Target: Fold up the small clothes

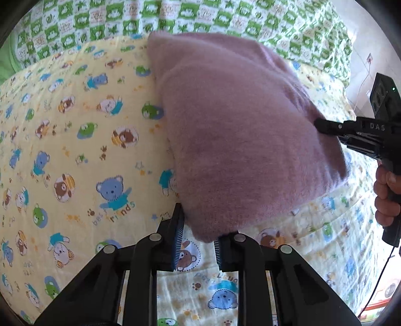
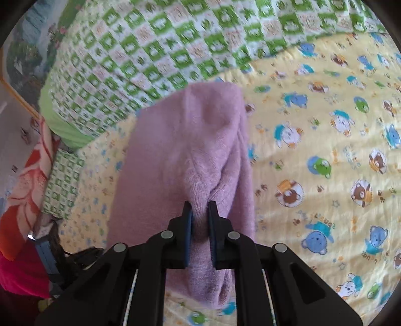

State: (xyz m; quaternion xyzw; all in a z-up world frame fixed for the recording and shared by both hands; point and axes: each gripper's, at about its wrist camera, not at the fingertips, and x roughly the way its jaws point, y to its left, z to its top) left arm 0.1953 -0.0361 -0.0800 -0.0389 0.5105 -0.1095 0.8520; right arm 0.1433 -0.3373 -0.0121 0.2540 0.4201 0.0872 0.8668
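On the bed, over the yellow bear-print sheet (image 1: 75, 140), lies the pink fleece garment (image 1: 238, 130), already doubled into a thick soft bundle, with the green checked quilt (image 1: 200, 20) bunched behind it.

The left hand-held gripper (image 1: 198, 240) stands at the bundle's near corner. Its jaws are partly apart, with the corner's tip lying between them, but whether the pads actually press it cannot be told.

To the right, the right hand-held gripper (image 2: 200, 233) is nearly closed and pinches a raised ridge of the fleece along the garment's side edge, where the cloth puckers between its pads.

The garment looks light, limp and fuzzy, so it should sag and drape rather than hold a shape. Its pile probably gives good friction, though thick layers may slip apart. The best holds are judged to be the 2 corners of 1 edge, catching all layers together.
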